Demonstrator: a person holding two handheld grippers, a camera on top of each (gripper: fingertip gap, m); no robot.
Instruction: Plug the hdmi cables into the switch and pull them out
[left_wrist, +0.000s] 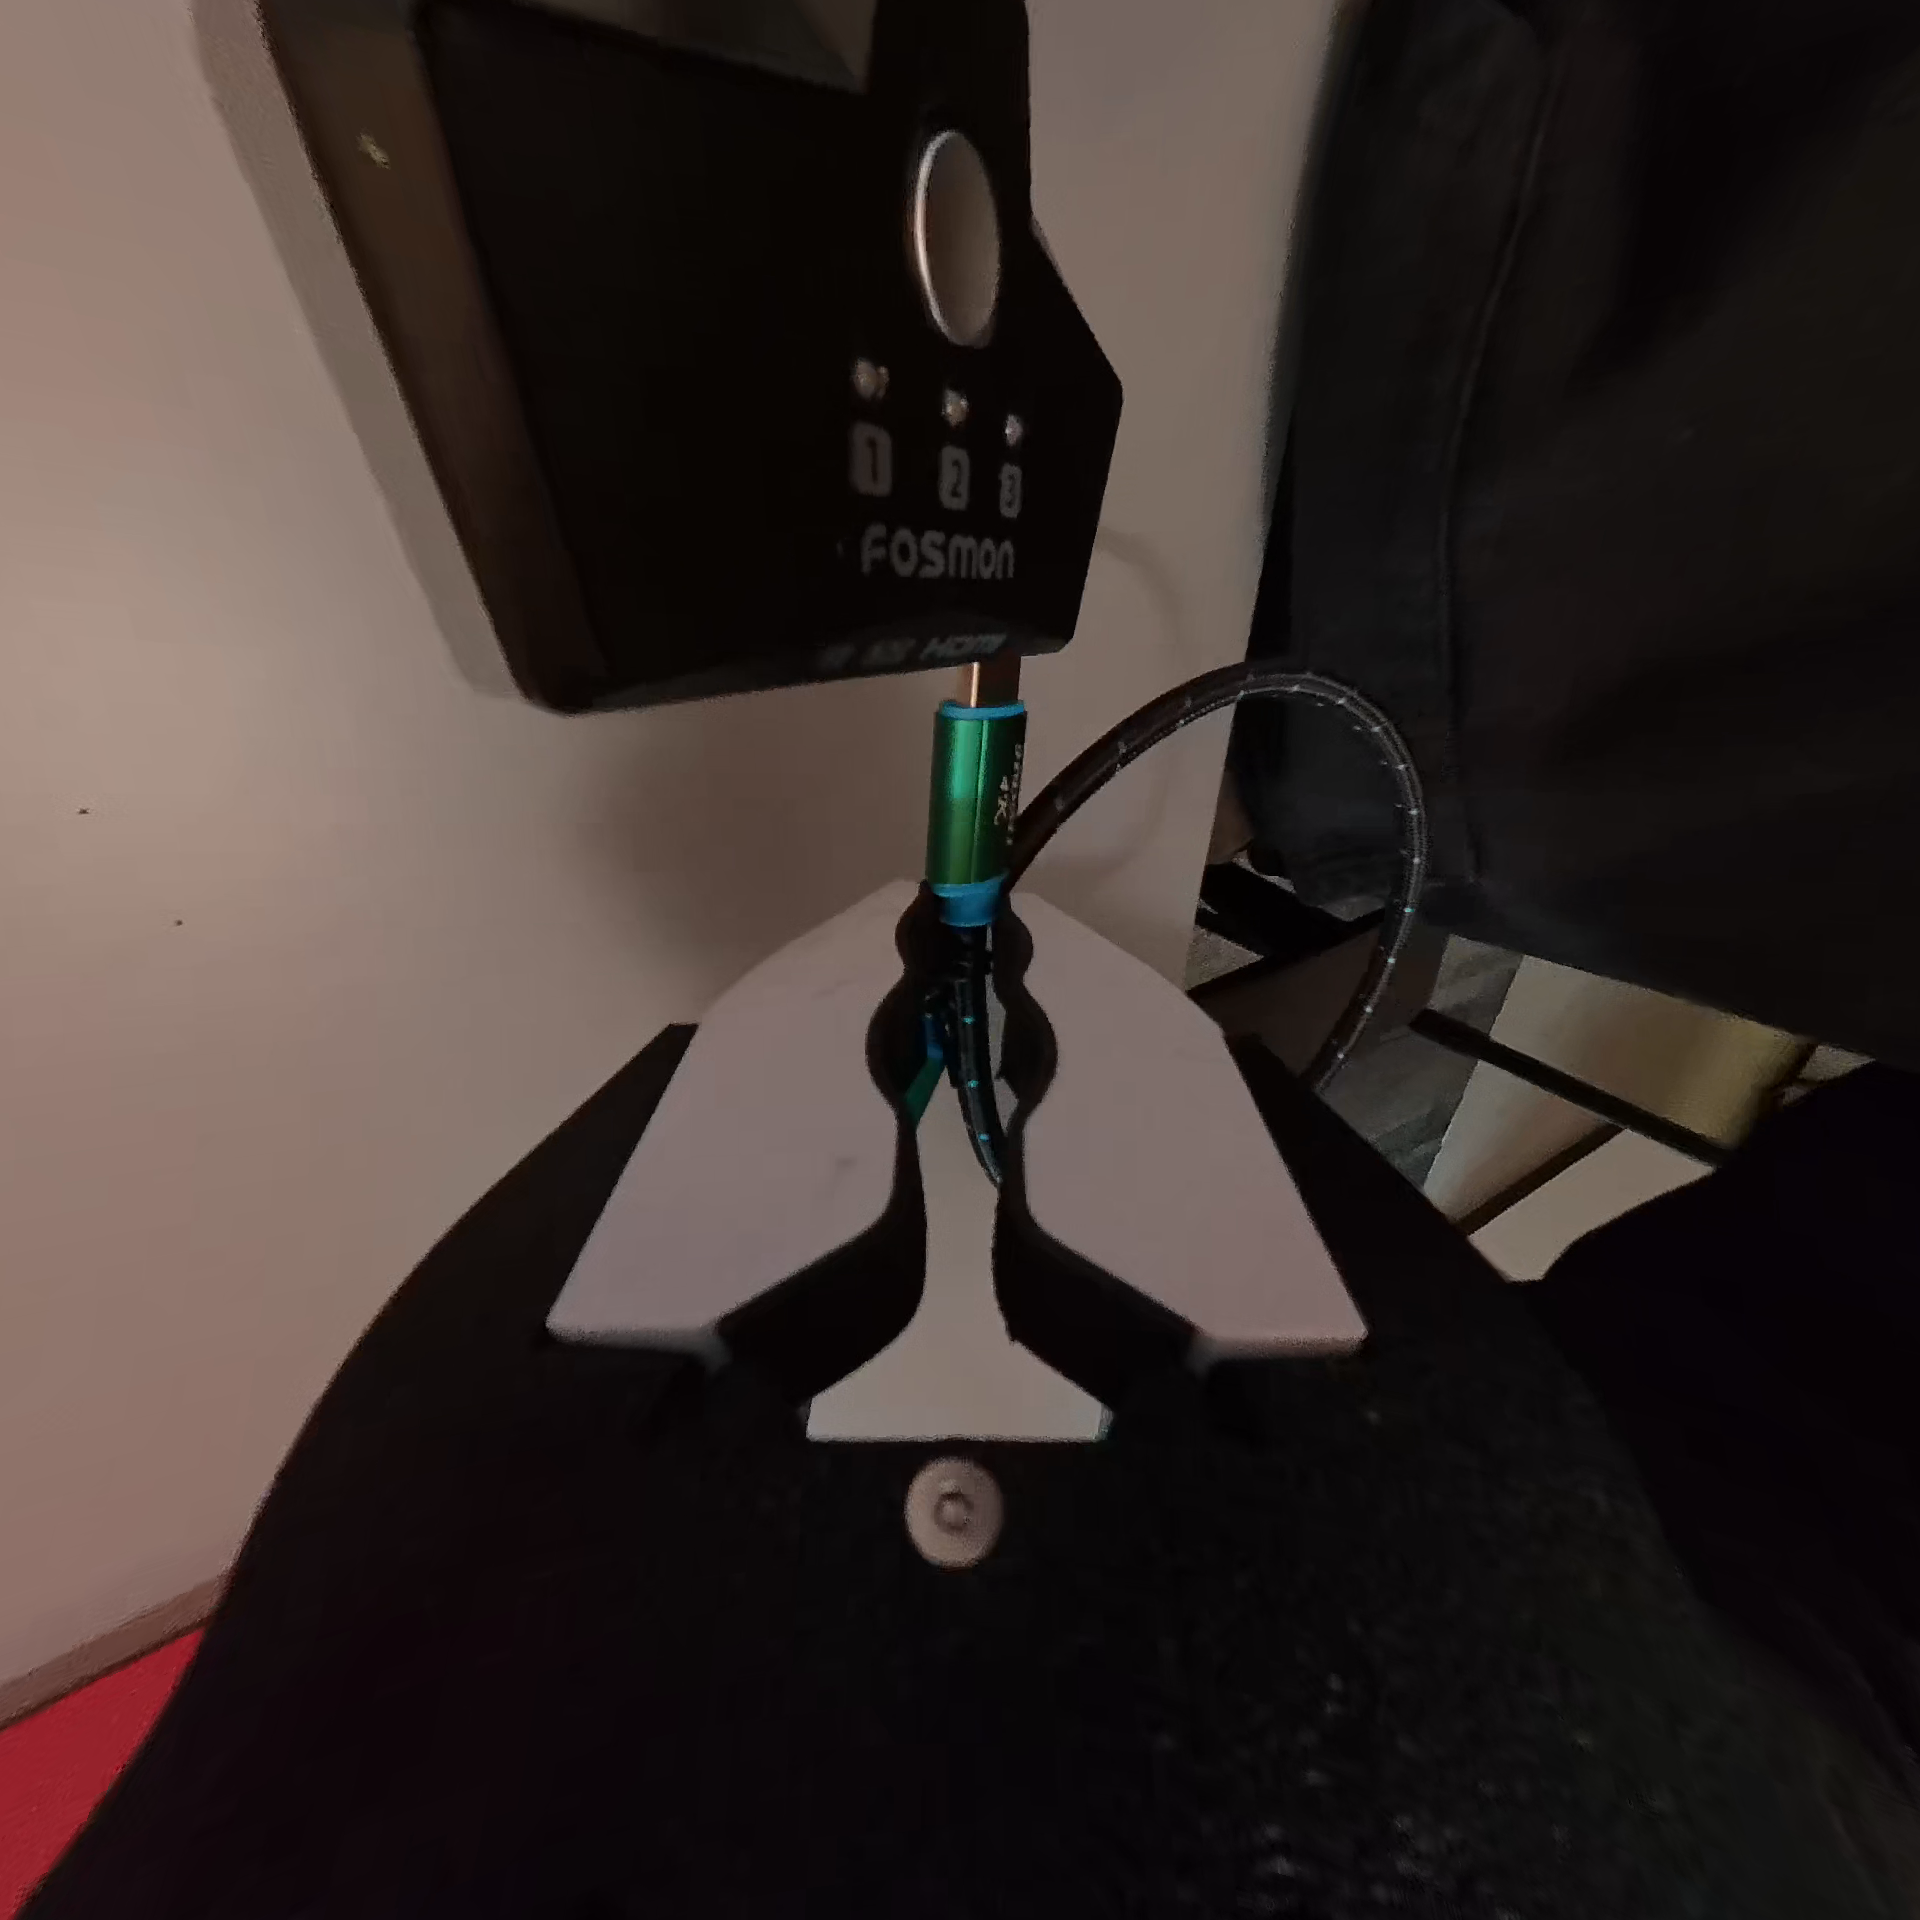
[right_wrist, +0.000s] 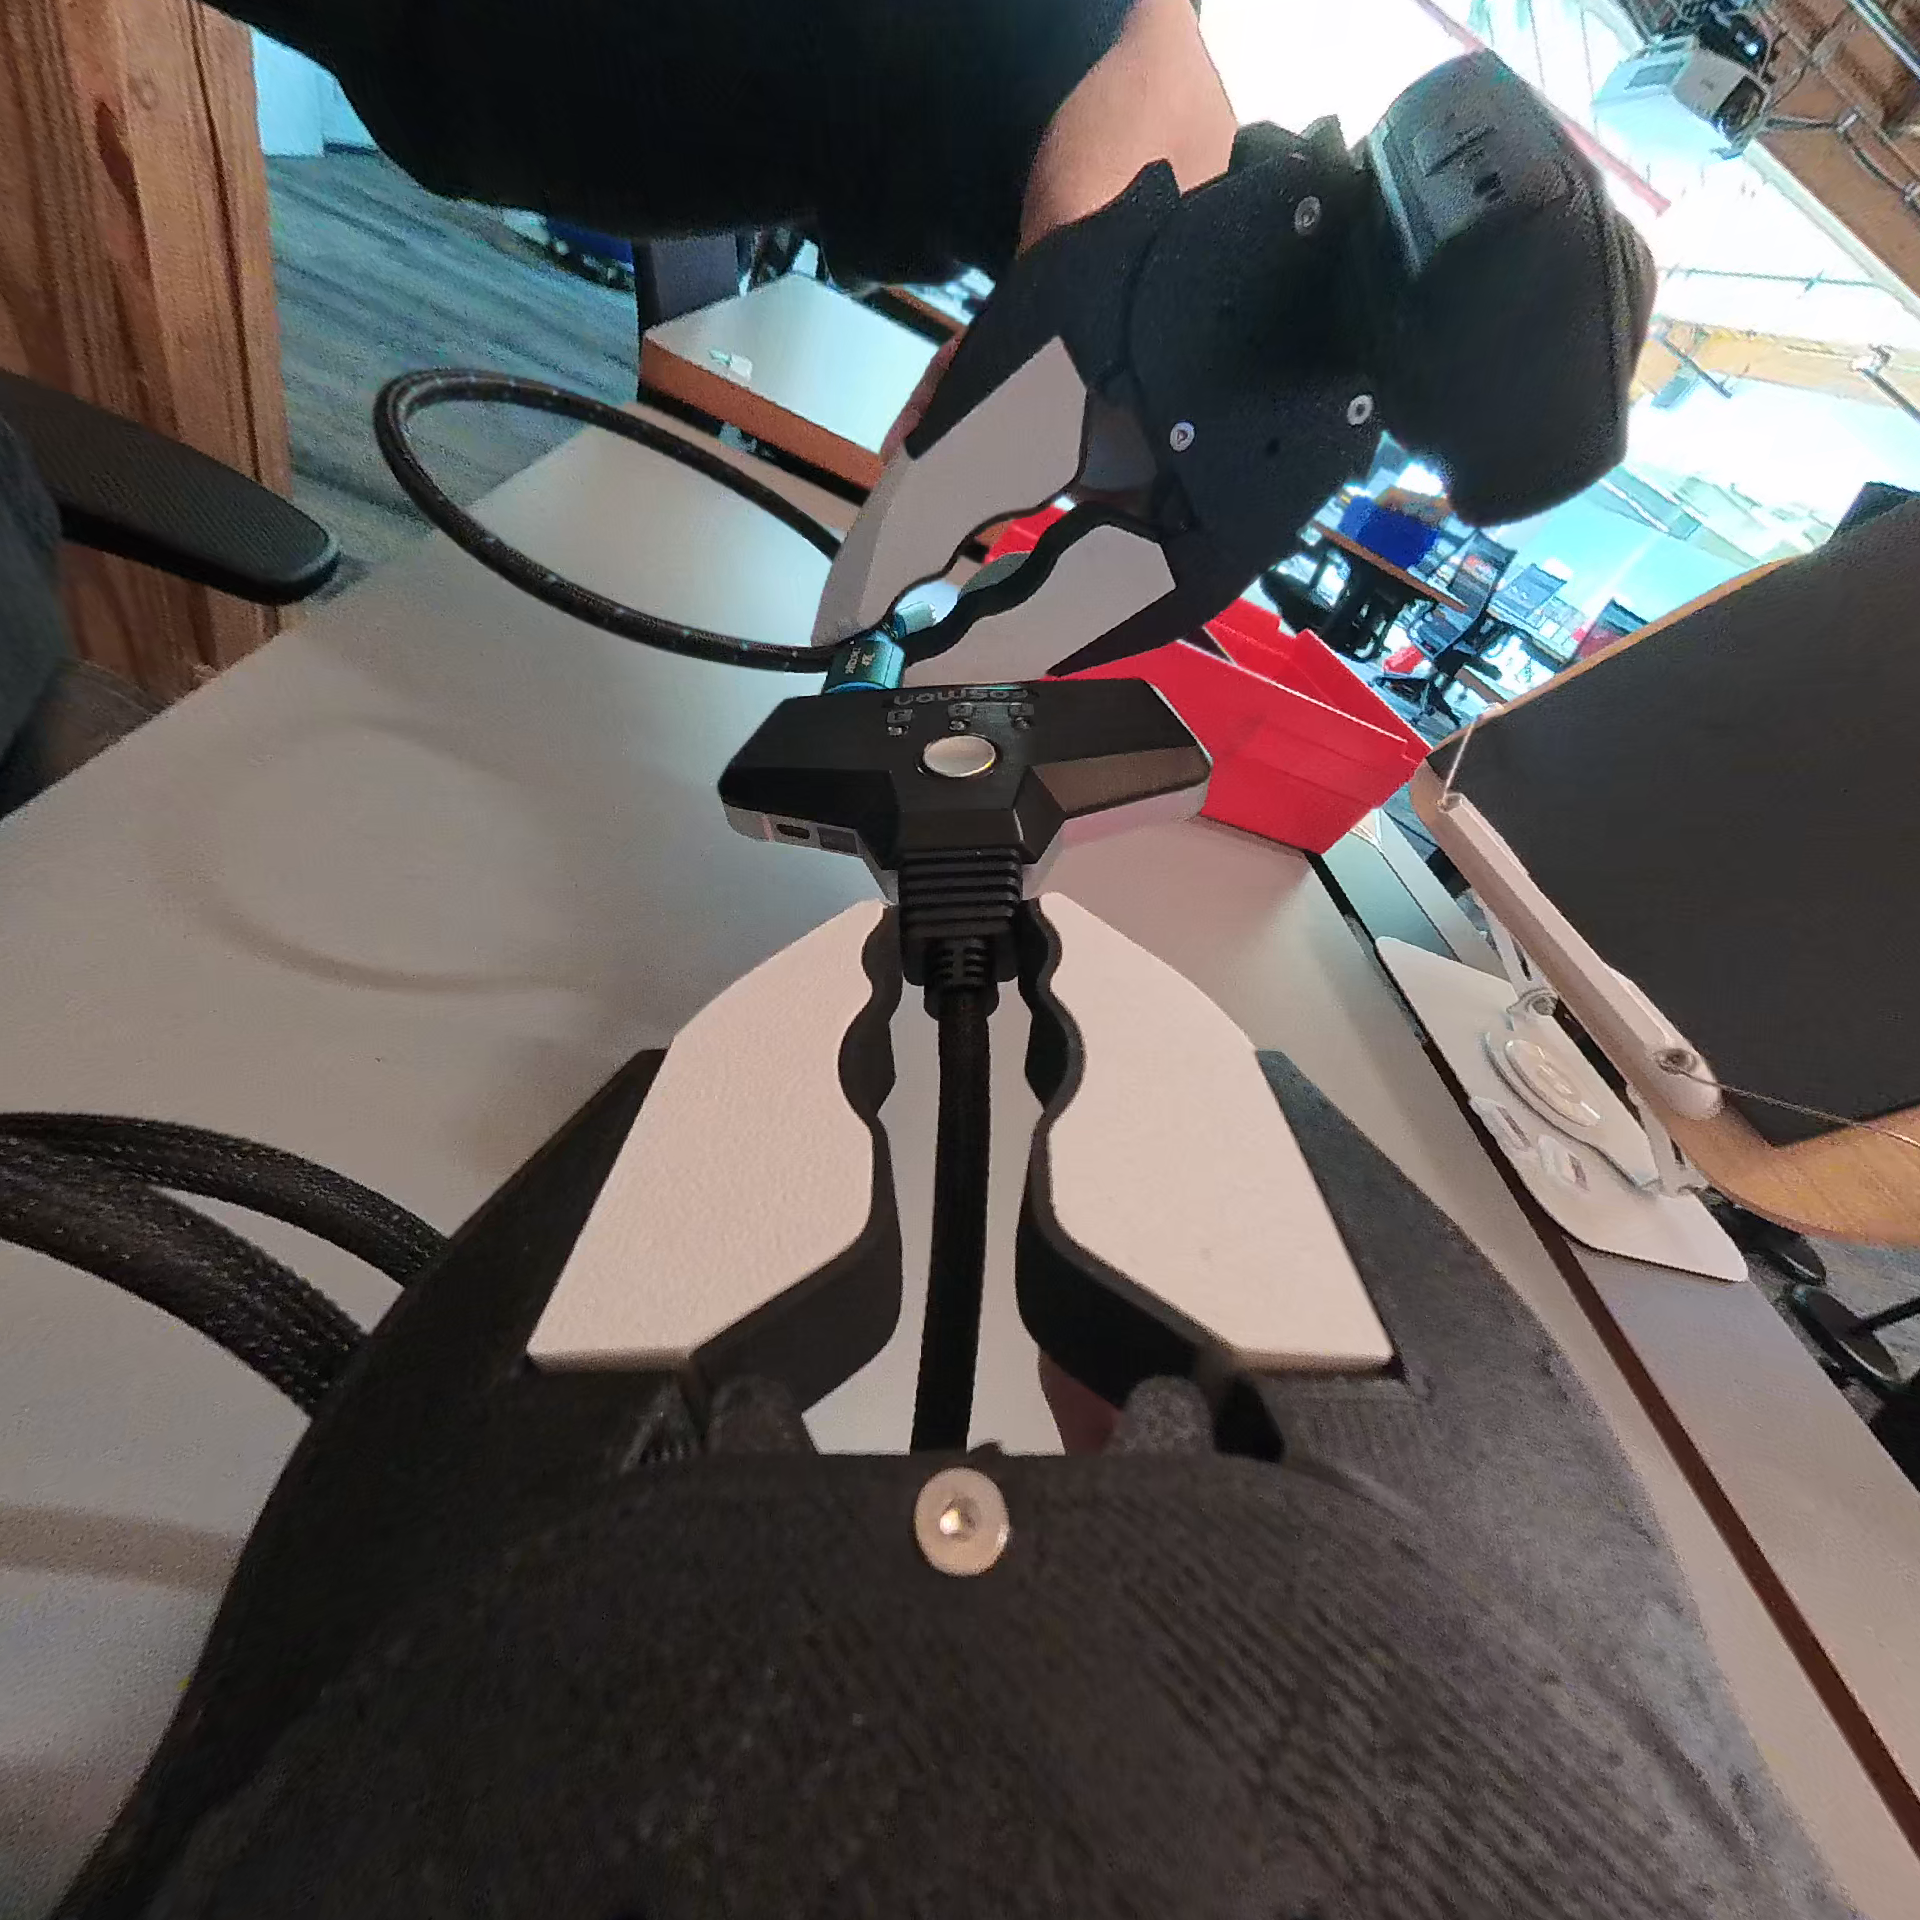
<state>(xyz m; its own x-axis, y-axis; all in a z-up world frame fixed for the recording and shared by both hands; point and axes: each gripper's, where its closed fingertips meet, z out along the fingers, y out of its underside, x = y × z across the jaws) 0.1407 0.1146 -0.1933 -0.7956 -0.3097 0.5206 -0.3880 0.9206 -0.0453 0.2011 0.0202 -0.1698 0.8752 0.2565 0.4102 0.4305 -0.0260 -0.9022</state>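
The black HDMI switch (left_wrist: 748, 364) with a round button lies on the white table. My left gripper (left_wrist: 961, 906) is shut on the blue collar at the back of a green HDMI plug (left_wrist: 975, 790). The plug's metal tip (left_wrist: 992, 681) meets a port on the switch's near edge, with some bare metal showing. Its braided cable (left_wrist: 1371, 810) loops off to the right. In the right wrist view my right gripper (right_wrist: 961, 925) is shut on the ribbed strain relief (right_wrist: 958, 883) of the switch (right_wrist: 966, 758). The left gripper (right_wrist: 914, 623) and green plug (right_wrist: 871, 665) are on the switch's far side.
A red bin (right_wrist: 1278, 727) stands just behind the switch. A monitor on a stand (right_wrist: 1714, 831) is at the right. A thick black braided cable (right_wrist: 156, 1226) curves at the lower left. A chair armrest (right_wrist: 187, 509) and a wooden post are at the left. The person's dark clothing (left_wrist: 1610, 468) fills the right.
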